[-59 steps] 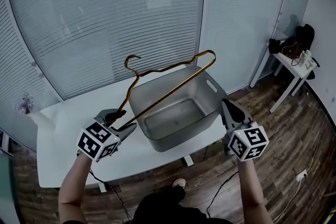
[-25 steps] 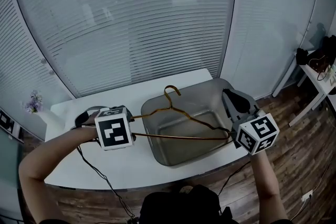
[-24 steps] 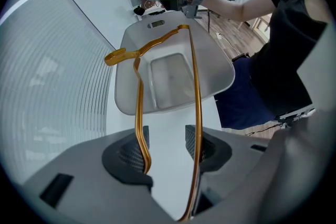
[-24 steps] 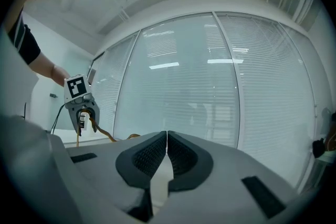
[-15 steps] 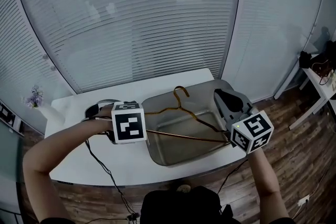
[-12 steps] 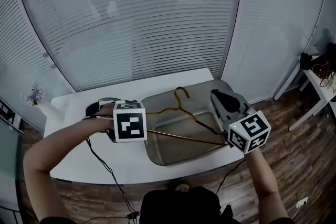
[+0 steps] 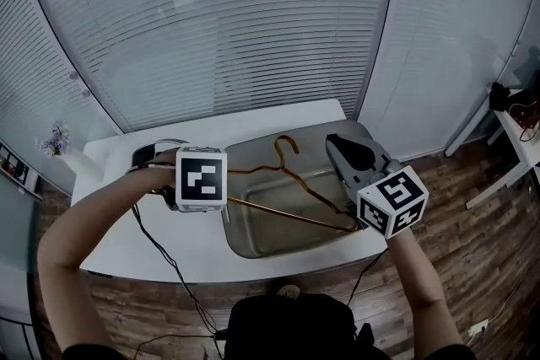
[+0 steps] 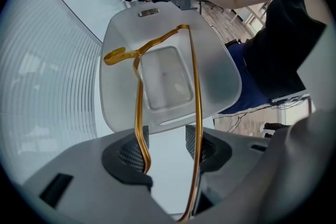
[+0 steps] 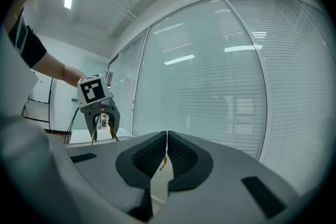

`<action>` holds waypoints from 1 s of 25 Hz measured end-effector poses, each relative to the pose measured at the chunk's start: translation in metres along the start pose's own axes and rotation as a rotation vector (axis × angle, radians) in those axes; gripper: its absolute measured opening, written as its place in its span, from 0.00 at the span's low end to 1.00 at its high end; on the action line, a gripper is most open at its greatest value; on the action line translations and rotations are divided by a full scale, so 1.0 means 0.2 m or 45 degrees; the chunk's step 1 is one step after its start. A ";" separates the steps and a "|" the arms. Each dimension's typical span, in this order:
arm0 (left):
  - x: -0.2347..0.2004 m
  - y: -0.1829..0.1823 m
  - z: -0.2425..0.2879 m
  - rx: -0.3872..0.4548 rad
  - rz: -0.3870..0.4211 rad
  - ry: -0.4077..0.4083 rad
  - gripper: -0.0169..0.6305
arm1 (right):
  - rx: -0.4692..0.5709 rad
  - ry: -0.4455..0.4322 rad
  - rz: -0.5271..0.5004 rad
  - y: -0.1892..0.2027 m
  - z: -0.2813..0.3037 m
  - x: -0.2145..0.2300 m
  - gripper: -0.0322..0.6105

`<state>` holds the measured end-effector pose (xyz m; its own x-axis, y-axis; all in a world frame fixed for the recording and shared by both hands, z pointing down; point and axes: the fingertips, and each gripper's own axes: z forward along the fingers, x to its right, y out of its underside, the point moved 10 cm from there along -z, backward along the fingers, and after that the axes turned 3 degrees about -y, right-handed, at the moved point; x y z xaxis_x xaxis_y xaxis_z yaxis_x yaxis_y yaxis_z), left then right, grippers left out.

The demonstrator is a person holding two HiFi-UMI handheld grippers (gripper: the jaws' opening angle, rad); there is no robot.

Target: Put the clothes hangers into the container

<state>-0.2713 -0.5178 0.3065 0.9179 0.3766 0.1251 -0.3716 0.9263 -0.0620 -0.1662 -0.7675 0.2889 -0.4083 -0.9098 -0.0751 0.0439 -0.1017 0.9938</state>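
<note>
A gold wire hanger [image 7: 281, 165] lies about level across the top of the grey tub [image 7: 253, 158], its hook toward the window. My left gripper [image 7: 211, 202] points down at the tub's left rim and is shut on the hanger's left end. In the left gripper view both wires of the hanger [image 8: 197, 86] run between the pads of the left gripper [image 8: 165, 144] and out over the tub [image 8: 220, 76]. My right gripper [image 7: 335, 144] hovers over the tub's right side, above the hanger. The right gripper [image 9: 167, 147] is shut and holds nothing.
The tub stands on a white table [image 7: 126, 240] in front of a window with blinds. A black cable [image 7: 156, 253] trails off the table's near-left edge. A small vase of flowers [image 7: 57, 139] stands at the far left. A side table [image 7: 516, 110] stands on the wooden floor at right.
The hanger has come down from a steep tilt high above the tub to lie across its top. Both grippers have shifted left, the right one further over the tub.
</note>
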 end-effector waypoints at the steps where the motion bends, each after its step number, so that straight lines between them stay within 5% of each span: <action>1: -0.01 -0.01 -0.01 -0.017 0.006 0.017 0.37 | -0.002 -0.008 0.001 0.00 0.01 0.01 0.10; 9: -0.08 -0.13 -0.02 -0.127 0.010 0.154 0.37 | -0.021 -0.063 -0.002 0.01 0.04 0.03 0.10; 16: -0.08 -0.28 -0.04 -0.220 -0.012 0.156 0.38 | -0.005 -0.109 -0.012 0.01 0.06 0.04 0.10; 25: -0.04 -0.41 0.08 -0.208 -0.071 0.150 0.38 | -0.017 -0.171 0.000 0.06 0.05 0.06 0.10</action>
<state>-0.2498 -0.5973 0.3267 0.9499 0.3120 0.0169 -0.3009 0.9281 -0.2193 -0.1796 -0.7766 0.3015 -0.5265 -0.8479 -0.0628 0.0556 -0.1081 0.9926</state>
